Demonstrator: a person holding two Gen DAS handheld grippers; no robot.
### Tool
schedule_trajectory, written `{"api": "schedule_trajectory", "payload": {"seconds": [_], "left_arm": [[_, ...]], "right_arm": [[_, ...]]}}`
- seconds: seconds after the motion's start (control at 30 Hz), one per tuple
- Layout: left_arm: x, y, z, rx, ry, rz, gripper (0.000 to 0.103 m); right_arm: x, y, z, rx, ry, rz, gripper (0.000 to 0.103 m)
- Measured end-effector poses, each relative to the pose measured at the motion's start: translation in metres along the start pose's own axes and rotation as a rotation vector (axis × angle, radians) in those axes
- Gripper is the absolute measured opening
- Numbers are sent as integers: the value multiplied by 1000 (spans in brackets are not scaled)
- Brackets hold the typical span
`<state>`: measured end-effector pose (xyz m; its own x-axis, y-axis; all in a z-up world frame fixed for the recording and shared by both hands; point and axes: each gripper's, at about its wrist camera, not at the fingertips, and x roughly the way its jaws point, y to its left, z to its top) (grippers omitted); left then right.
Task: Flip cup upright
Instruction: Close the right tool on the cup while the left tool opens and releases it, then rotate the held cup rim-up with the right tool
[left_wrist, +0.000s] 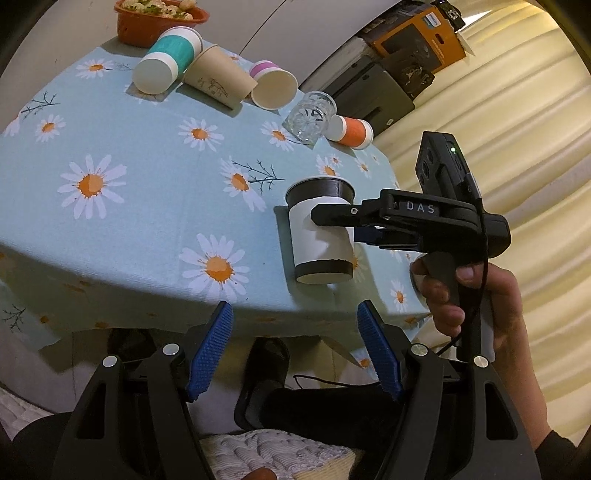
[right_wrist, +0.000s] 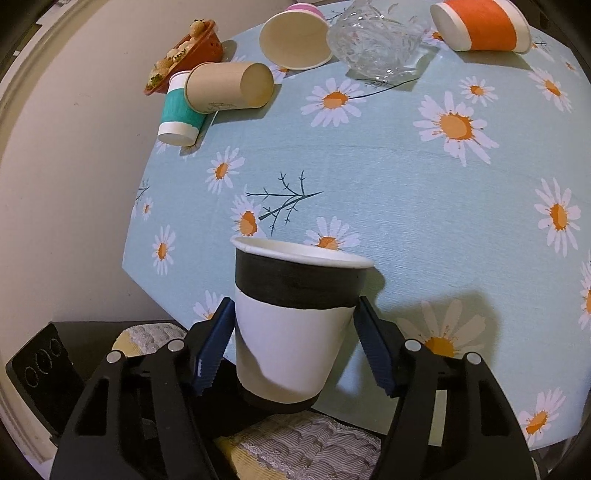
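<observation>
A black-and-white paper cup (right_wrist: 295, 317) is held mouth up between the blue pads of my right gripper (right_wrist: 293, 343), which is shut on it; it tilts slightly, near the table's edge. The left wrist view shows the same cup (left_wrist: 320, 236) with my right gripper's fingers (left_wrist: 332, 216) clamped on its white band, its base at or just above the cloth. My left gripper (left_wrist: 295, 350) is open and empty, below the table's near edge.
The daisy-print tablecloth (left_wrist: 129, 147) covers the table. On their sides at the far end lie a teal cup (left_wrist: 168, 61), a tan cup (left_wrist: 218, 77), a pink cup (left_wrist: 273, 83), a glass (left_wrist: 310, 116) and an orange cup (left_wrist: 351, 131). An orange bowl (left_wrist: 155, 18) stands behind.
</observation>
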<state>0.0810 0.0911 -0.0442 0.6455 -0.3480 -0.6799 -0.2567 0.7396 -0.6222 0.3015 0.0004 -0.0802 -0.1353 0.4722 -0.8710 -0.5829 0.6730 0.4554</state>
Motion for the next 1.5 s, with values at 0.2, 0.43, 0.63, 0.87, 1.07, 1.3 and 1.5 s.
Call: {"api": "schedule_trajectory", "payload": {"seconds": [0.2, 0.43, 0.63, 0.87, 1.07, 1.3, 1.5], "left_arm": [[-5, -1, 2, 19, -26, 10, 68], [-7, 5, 6, -9, -47, -15, 68], [-10, 4, 10, -4, -74, -19, 68], [-13, 6, 16, -5, -118, -43, 68], [-14, 16, 18, -30, -160, -98, 68], [-14, 20, 17, -37, -188, -111, 68], [-16, 22, 17, -33, -212, -110, 68]], "right_arm": [[-23, 8, -12, -43, -79, -33, 66], [-62, 27, -52, -178, -339, -134, 66], [-77, 25, -86, -185, -555, -157, 66], [-66, 28, -115, -198, -773, -237, 66], [-49, 38, -132, -260, -945, -401, 66], [-16, 27, -131, -250, -991, -490, 66], [-1, 24, -134, -253, -1033, -562, 66]]}}
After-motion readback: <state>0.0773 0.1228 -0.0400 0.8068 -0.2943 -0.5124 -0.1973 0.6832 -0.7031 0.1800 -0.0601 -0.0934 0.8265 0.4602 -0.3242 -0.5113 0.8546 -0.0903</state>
